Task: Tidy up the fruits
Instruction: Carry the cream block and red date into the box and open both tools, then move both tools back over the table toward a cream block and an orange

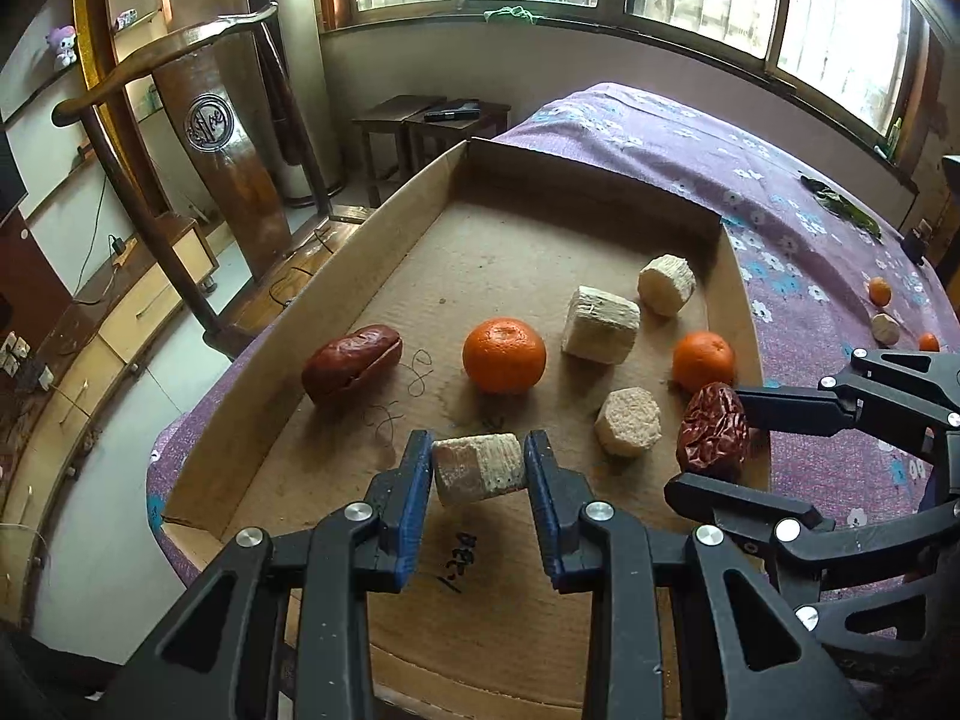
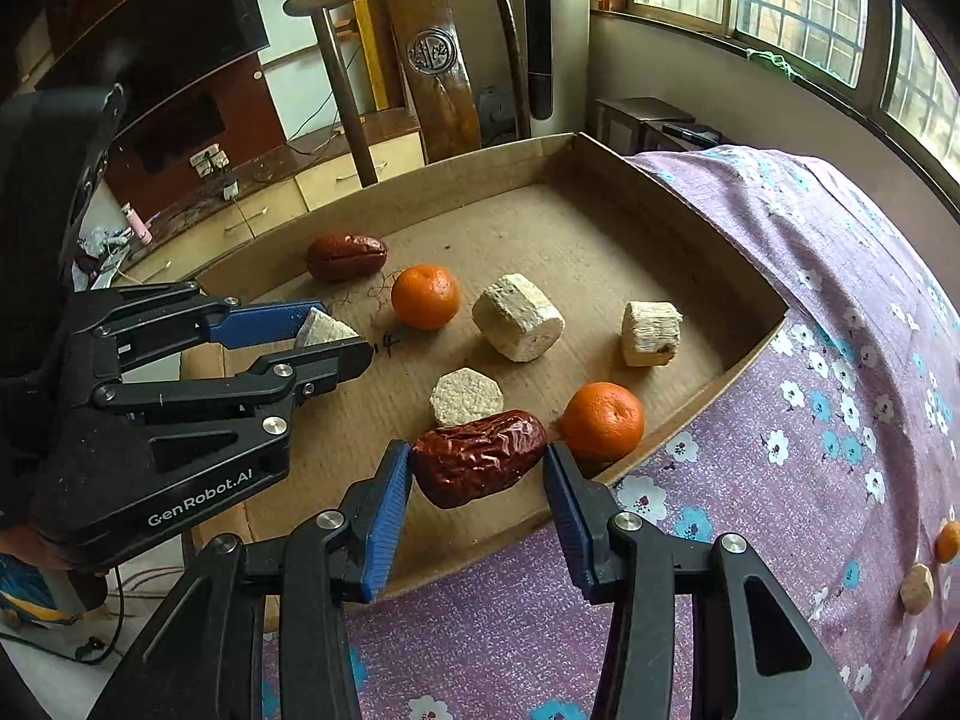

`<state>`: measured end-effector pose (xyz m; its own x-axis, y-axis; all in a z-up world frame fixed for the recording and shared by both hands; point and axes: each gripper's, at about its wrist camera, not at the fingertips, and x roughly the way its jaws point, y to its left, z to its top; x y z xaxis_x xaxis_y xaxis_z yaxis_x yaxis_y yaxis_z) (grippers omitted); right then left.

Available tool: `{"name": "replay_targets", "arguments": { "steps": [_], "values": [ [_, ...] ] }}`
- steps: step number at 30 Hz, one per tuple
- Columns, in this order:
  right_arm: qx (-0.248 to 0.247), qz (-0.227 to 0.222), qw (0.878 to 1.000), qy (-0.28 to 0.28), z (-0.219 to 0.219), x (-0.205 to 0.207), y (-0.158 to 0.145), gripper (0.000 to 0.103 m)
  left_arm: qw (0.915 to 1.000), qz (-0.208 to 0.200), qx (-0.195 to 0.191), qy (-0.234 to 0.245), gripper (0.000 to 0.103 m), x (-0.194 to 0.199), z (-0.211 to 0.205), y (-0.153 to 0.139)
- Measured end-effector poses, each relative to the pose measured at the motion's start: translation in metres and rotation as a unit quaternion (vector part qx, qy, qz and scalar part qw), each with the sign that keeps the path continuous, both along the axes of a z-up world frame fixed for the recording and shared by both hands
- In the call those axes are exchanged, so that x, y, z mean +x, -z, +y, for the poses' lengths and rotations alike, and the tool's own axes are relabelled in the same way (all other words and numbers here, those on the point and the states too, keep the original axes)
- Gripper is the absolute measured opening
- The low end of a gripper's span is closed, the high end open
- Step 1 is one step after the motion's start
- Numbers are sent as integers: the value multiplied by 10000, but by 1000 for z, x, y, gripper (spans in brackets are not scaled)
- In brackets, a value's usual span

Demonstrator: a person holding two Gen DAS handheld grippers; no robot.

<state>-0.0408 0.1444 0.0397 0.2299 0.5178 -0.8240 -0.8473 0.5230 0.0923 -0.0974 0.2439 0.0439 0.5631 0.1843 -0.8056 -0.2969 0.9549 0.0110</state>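
A shallow cardboard tray (image 1: 312,360) (image 2: 708,240) lies on a purple flowered cloth. My left gripper (image 1: 479,468) (image 2: 336,333) is shut on a pale cylinder piece (image 1: 477,468) (image 2: 327,327), held just above the tray's near floor. My right gripper (image 2: 478,465) (image 1: 714,438) is shut on a wrinkled red date (image 2: 480,456) (image 1: 713,429) over the tray's near right rim. In the tray lie a second red date (image 1: 351,363) (image 2: 347,256), two oranges (image 1: 504,354) (image 2: 603,420), and three more pale cylinders (image 1: 600,326) (image 1: 666,285) (image 1: 628,422).
More fruit lies loose on the cloth (image 1: 810,252) outside the tray at the right: small oranges (image 1: 879,290) (image 2: 948,542) and a pale piece (image 1: 885,327) (image 2: 917,588). A wooden chair (image 1: 180,138) (image 2: 432,60) stands beyond the tray's far side. Windows run along the back.
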Motion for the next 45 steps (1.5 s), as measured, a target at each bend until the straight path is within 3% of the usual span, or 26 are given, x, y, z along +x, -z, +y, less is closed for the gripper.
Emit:
{"name": "replay_targets", "arguments": {
  "steps": [7,9,12,16,21,36,45],
  "values": [
    [-169,-66,9998,-116,11,-4,7,50,9999,14,104,-83,32,2,2,5],
    [-131,-22,9999,-96,7,-3,7,51,9997,-8,157,-161,48,2,2,4],
    [-4,53,10000,-83,2,-4,4,62,9996,-73,134,-256,65,1,4,2],
    [39,-53,10000,-19,-5,-9,-3,63,9994,-109,165,-289,68,0,2,-2],
    [284,-116,9993,220,-27,-11,-16,63,9989,-266,241,-288,79,1,-7,-10],
    [463,-216,9889,1398,-129,-5,-31,70,9968,-619,220,465,90,23,-95,-32],
    [483,-145,9718,2305,-214,-1,-27,73,9911,-587,118,1190,90,46,-166,-30]
  ]
}}
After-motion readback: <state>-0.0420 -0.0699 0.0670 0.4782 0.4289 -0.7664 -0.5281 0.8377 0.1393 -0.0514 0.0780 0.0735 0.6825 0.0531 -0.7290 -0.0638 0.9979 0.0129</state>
